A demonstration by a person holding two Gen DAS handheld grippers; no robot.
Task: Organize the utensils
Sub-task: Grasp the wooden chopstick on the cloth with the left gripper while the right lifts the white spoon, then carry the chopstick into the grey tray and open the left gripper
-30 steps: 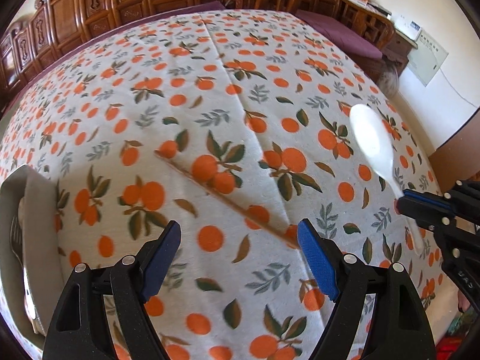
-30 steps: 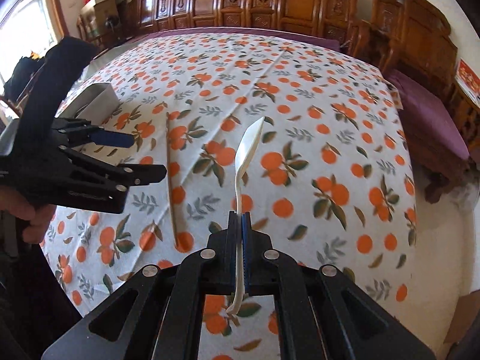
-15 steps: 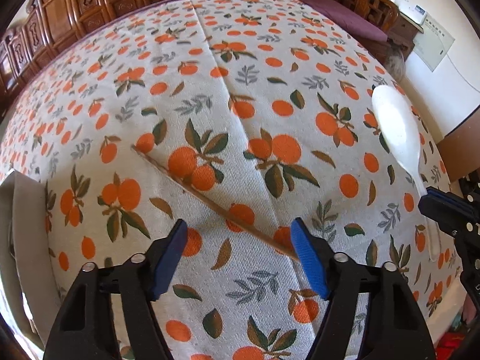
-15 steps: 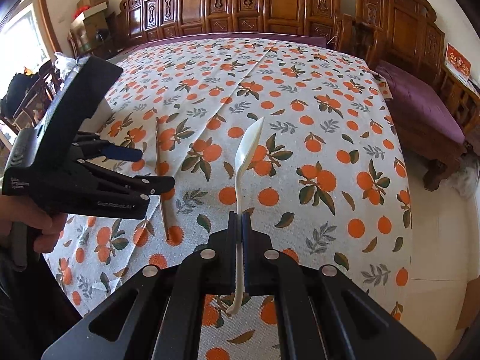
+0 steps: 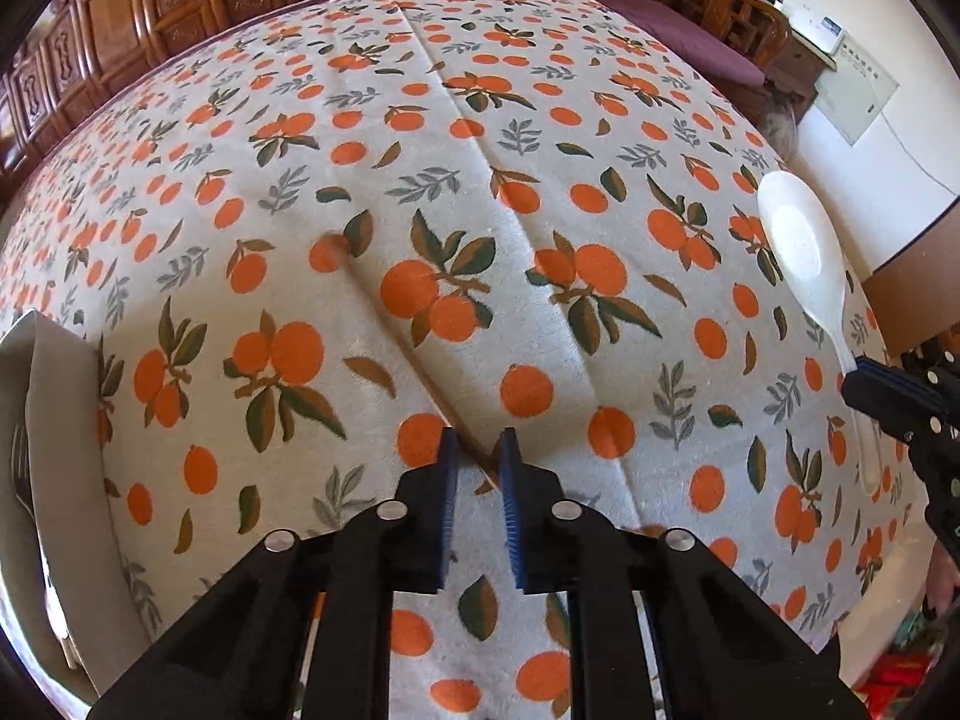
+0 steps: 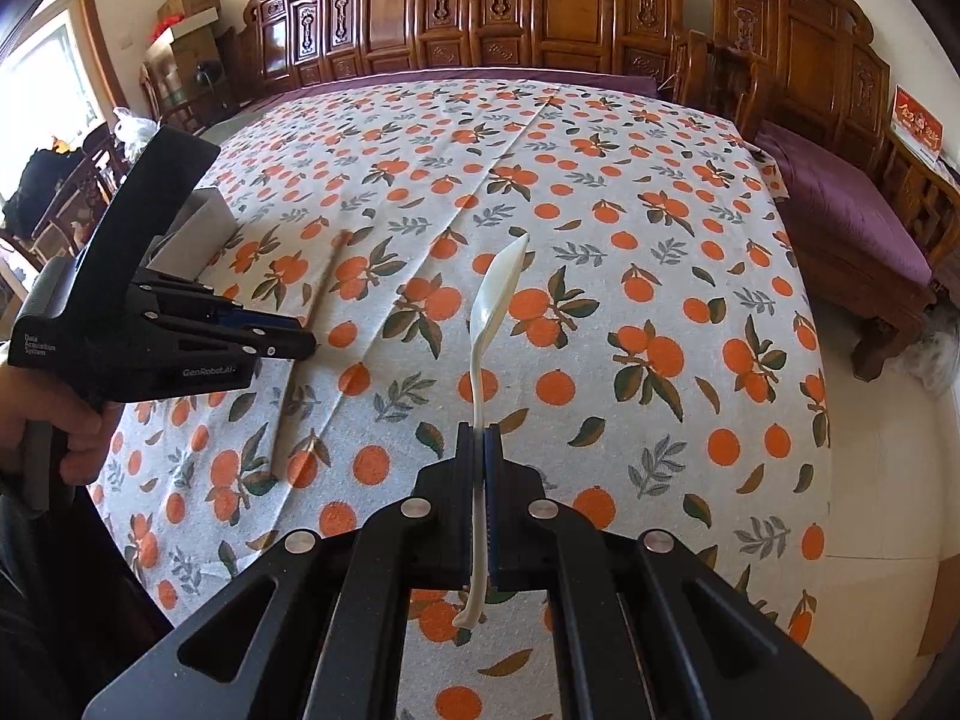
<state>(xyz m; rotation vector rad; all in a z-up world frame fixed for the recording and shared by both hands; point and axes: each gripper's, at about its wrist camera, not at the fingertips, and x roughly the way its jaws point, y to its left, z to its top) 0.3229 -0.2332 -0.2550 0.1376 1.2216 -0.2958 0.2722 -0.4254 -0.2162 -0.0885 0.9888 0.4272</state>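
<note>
A carved wooden screen [image 6: 540, 6] backs a table under a cloth [image 5: 480, 192] printed with oranges and leaves. A purple bench [image 6: 840, 210] stands at 3 o'clock of the table in the right wrist view.

The right gripper [image 6: 479, 438] is clamped on the handle of a white spoon [image 6: 495, 300], held clear of the cloth on its edge, bowl toward 12 o'clock, handle end poking back out between the fingers. In the left wrist view the spoon sits at 3 o'clock.

The left gripper [image 5: 478, 450] points steeply down at the cloth, its jaws closing to a narrow gap around the near end of a thin wooden chopstick [image 6: 324, 288]. The stick passes between the blue pads [image 5: 449, 480]; whether they press on it yet I cannot tell. From there it runs toward 11 o'clock in the left wrist view, blurred.

A pale tray [image 5: 54, 420] sits at 9 o'clock of the left gripper, with a fork [image 5: 21, 468] inside. A hand [image 6: 78, 438] grips the left handle.
</note>
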